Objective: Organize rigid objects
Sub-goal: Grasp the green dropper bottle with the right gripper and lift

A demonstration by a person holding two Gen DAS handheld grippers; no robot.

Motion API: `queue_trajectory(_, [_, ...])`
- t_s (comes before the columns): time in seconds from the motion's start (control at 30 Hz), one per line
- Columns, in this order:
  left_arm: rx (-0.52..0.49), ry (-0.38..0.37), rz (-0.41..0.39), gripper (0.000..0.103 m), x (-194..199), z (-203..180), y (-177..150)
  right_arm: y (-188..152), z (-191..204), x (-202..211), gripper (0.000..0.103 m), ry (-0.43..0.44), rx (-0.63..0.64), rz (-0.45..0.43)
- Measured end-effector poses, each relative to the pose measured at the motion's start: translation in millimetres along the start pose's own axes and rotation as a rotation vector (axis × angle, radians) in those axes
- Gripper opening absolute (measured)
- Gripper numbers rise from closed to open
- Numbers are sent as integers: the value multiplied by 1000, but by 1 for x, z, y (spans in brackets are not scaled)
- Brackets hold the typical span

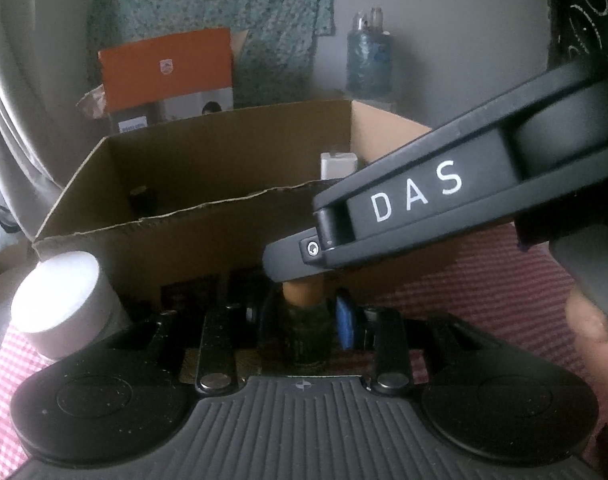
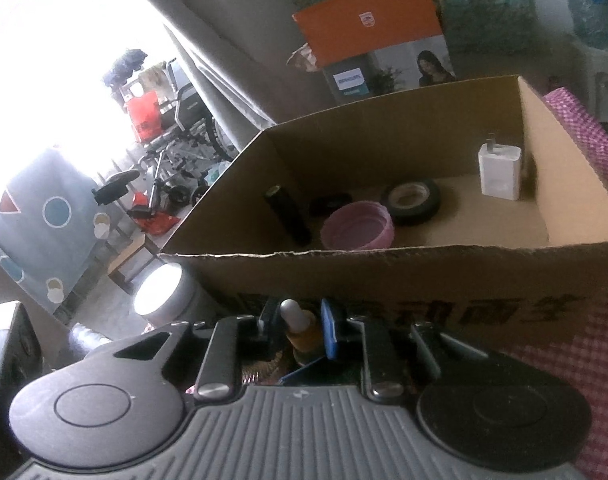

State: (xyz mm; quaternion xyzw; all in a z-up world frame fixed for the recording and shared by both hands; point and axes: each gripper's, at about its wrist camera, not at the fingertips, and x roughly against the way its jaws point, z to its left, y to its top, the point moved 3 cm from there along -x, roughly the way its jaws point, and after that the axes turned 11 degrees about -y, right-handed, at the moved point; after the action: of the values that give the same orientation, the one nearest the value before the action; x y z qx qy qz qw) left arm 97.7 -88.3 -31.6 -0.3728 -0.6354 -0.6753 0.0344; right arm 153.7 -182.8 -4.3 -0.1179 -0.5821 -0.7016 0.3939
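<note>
A small dark bottle with a tan dropper top stands upright on the checked cloth just in front of a cardboard box. My left gripper is shut on the bottle's body, one blue pad pressing its right side. My right gripper reaches in from the right, its tip at the bottle's top. In the right wrist view the right gripper is shut on the dropper top, which has a white bulb.
The box holds a black cylinder, a pink lid, a black tape roll and a white charger. A white cylinder stands left of the bottle. An orange carton stands behind the box.
</note>
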Motion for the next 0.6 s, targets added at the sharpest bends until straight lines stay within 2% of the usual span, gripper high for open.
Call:
queue_trajectory(0.33, [-7, -93, 1, 31, 2, -24, -4, -8, -22, 23, 23, -32, -21, 23])
queue_trajectory(0.6, [-75, -98, 6, 37, -3, -34, -12, -11, -30, 27, 23, -31, -25, 24])
